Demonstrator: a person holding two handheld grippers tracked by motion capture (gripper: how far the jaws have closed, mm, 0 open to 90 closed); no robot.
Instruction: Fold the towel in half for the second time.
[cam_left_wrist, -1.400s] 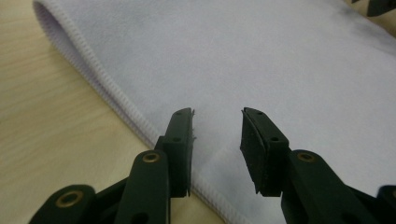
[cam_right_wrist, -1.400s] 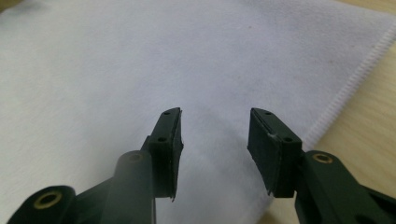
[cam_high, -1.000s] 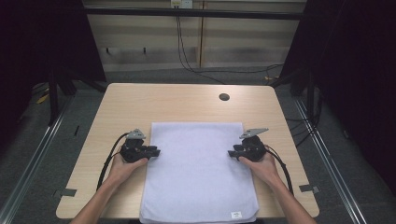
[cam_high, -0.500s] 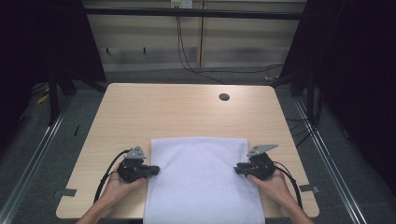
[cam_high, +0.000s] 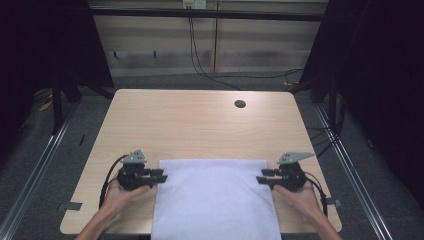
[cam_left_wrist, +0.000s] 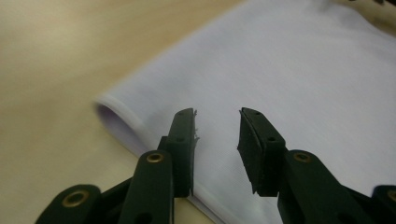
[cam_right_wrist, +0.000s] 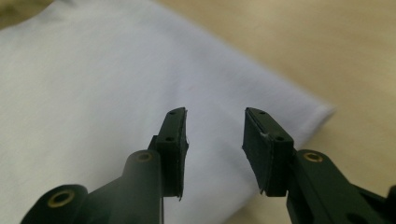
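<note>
Now the white cloth (cam_high: 215, 200) lies folded at the lower middle of the high view, its near end running off the bottom of the frame over the table's edge. The left gripper (cam_high: 159, 176) sits at the cloth's left edge, lower left of the frame, and the right gripper (cam_high: 264, 176) at its right edge, lower right; each is held in a hand coming up from the bottom. Both point inward at the cloth's far corners.

In the left gripper view the jaws have just been opening and stand moderately apart over the cloth (cam_left_wrist: 280, 70), with nothing pinched between them; the rounded fold shows at centre left. A few white fibres cling to the left jaw's pad. In the right gripper view the jaws have likewise just been opening, they too stand moderately apart and grip nothing, with the cloth (cam_right_wrist: 93, 79) beneath them and its corner to the right of centre.

The table (cam_high: 200, 125) is bare wood above the cloth. A small dark round hole (cam_high: 240, 104) sits near its far edge, upper right of centre, well apart from the cloth. Behind the table, cables (cam_high: 235, 75) trail across the grey floor, and metal rails (cam_high: 37, 165) run down both sides. Nothing lies between the grippers and the cloth.
</note>
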